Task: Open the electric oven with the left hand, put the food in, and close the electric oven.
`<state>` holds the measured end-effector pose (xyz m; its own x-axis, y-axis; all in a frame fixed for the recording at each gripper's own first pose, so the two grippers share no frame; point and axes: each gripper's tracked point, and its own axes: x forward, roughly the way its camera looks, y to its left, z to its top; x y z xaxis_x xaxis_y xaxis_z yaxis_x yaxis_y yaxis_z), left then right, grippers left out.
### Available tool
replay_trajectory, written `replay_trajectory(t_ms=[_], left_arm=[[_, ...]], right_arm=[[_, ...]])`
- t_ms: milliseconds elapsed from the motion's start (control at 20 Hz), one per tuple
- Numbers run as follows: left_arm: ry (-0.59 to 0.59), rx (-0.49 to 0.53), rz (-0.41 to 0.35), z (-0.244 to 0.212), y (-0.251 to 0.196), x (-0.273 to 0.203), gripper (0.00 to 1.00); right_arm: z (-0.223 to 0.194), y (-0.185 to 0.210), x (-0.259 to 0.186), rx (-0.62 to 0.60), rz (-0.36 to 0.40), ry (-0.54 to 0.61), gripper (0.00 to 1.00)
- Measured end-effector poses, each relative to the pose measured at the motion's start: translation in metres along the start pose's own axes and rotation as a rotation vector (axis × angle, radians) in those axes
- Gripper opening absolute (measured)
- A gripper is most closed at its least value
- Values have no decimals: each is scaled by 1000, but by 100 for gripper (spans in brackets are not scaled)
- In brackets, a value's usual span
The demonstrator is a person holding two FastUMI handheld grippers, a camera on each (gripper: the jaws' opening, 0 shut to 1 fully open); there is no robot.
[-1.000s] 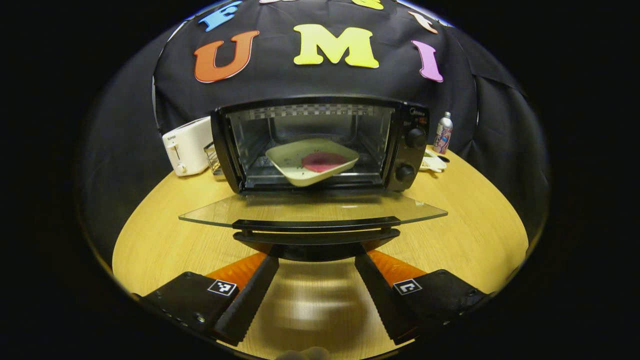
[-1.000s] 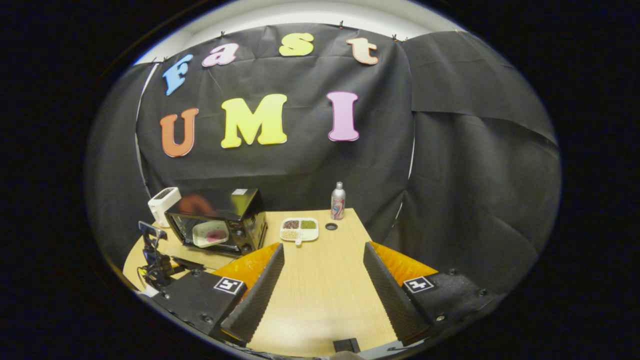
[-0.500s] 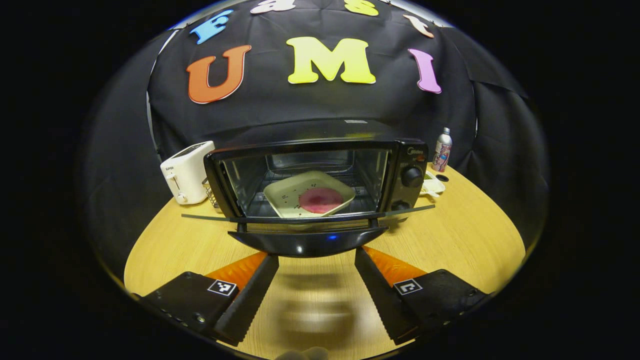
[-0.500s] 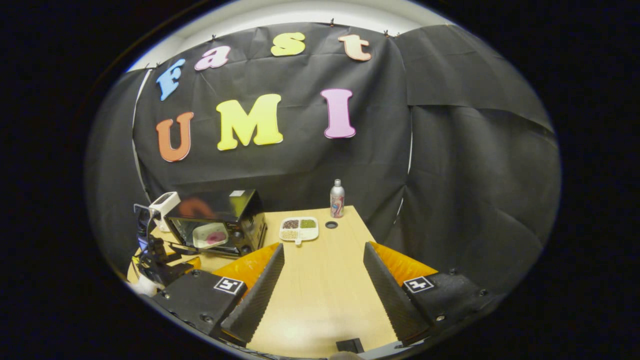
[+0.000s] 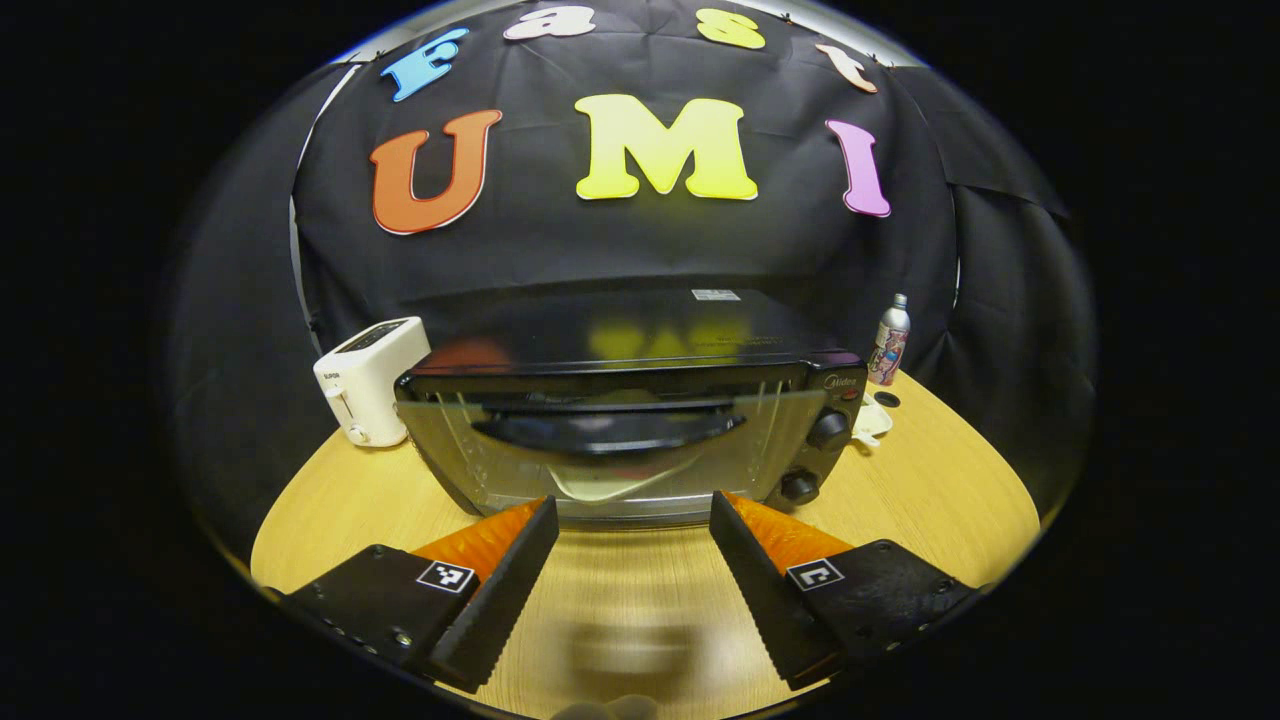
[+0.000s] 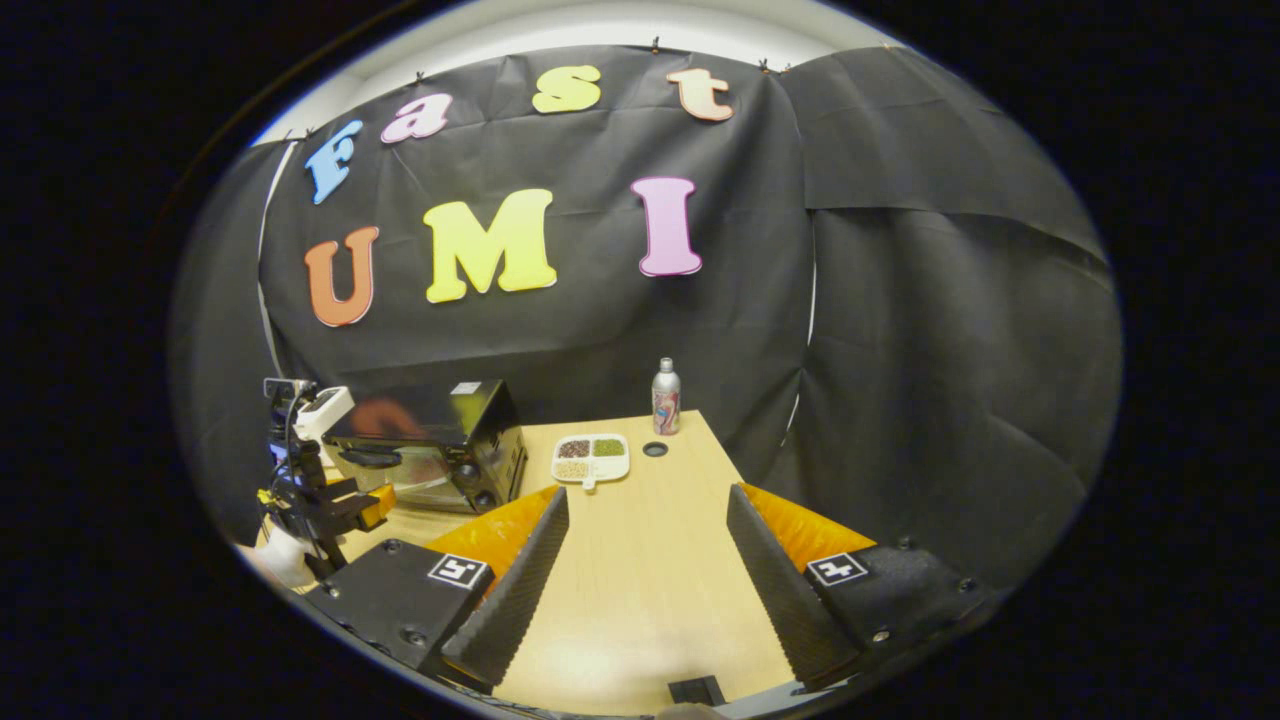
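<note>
The black electric oven (image 5: 640, 350) stands on the wooden table straight ahead of my left gripper (image 5: 632, 508). Its glass door (image 5: 770, 440) is up against the front, nearly upright, with the black handle (image 5: 610, 432) near its top. Through the glass I make out the pale plate (image 5: 612, 487) that carries the food. My left gripper is open just in front of the door's lower edge, holding nothing. In the right gripper view the oven (image 6: 440, 420) sits at the left with the left gripper (image 6: 335, 505) before it. My right gripper (image 6: 645, 500) is open over the table.
A white toaster (image 5: 368, 378) stands left of the oven. Right of it are a divided snack tray (image 6: 592, 458), a small dark lid (image 6: 655, 450) and a metal bottle (image 6: 665, 397). The wooden table (image 6: 640, 600) ends at black cloth walls.
The oven door has swung up from lying flat open to nearly upright against the front. The left gripper has risen with it. The right gripper has barely moved.
</note>
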<state>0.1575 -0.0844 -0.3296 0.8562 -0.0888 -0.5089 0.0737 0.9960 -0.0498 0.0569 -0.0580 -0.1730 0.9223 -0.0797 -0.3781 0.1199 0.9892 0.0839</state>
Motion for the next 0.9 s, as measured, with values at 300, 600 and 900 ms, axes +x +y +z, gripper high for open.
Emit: replay_trajectory(t_ms=[300, 600, 900], left_arm=[[-2, -1, -4, 1, 0, -5, 97], [-74, -12, -8, 28, 3, -50, 98], [-274, -7, -2, 104, 31, -163, 97]], right_arm=[[3, 8, 0, -13, 7, -6, 100], [18, 26, -14, -35, 24, -47, 96], [57, 51, -42, -51, 35, -168, 96]])
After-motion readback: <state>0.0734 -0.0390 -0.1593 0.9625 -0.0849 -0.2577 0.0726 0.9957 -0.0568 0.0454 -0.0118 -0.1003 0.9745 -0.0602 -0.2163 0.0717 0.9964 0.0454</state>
